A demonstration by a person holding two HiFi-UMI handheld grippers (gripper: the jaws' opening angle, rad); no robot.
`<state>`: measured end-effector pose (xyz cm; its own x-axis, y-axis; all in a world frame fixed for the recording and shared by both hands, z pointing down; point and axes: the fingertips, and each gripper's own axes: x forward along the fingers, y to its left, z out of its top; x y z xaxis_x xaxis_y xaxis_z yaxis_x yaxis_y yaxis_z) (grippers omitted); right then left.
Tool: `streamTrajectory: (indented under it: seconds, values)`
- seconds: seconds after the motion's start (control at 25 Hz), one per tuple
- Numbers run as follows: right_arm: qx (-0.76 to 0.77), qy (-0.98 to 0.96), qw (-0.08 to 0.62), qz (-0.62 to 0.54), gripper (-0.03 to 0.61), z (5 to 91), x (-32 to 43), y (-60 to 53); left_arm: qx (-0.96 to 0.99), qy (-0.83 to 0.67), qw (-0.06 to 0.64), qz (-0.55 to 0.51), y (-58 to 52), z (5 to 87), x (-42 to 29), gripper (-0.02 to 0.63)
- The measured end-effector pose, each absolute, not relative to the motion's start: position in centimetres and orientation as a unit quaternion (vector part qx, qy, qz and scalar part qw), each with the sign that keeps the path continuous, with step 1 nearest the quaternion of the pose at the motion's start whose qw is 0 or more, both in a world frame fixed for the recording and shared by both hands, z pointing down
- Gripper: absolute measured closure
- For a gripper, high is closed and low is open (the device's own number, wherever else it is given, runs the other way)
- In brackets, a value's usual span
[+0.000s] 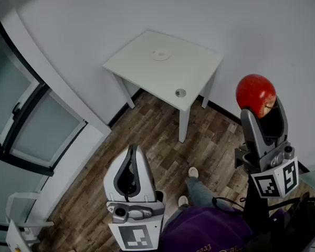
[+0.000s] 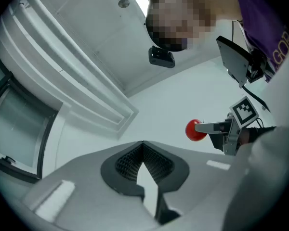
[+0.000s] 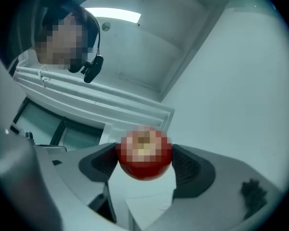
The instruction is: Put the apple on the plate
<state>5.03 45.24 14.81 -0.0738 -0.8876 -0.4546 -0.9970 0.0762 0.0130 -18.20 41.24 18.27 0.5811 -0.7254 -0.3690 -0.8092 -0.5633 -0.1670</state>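
My right gripper (image 1: 258, 108) is shut on a red apple (image 1: 255, 94), held high in the air at the right of the head view. The right gripper view shows the apple (image 3: 144, 159) pinched between both pads, with ceiling and wall behind it. Seen from the left gripper view, the apple (image 2: 195, 130) and the right gripper (image 2: 211, 127) hang off to the right. My left gripper (image 1: 133, 151) is low in the middle, shut, its tips (image 2: 143, 143) touching with nothing between them. A small white plate (image 1: 161, 54) lies on the white table (image 1: 142, 70) further ahead.
A small round metal thing (image 1: 180, 92) sits near the table's front edge. Wooden floor (image 1: 147, 135) runs between me and the table. A glazed door (image 1: 21, 125) and its white frame stand at the left. My shoes (image 1: 192, 172) show below.
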Motion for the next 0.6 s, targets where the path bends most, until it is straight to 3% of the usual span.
streamTrajectory:
  seconds: [0.4, 0.6]
  values:
    - [-0.642, 0.726, 0.181, 0.163, 0.225, 14.6, 10.2, 37.9, -0.867, 0.438, 0.190, 0.142, 35.0, 16.9, -12.1, 0.607]
    - [-0.630, 0.740, 0.185, 0.145, 0.225, 16.5, 16.8, 30.6, -0.865, 0.450, 0.186, 0.124, 29.0, 18.6, -5.2, 0.607]
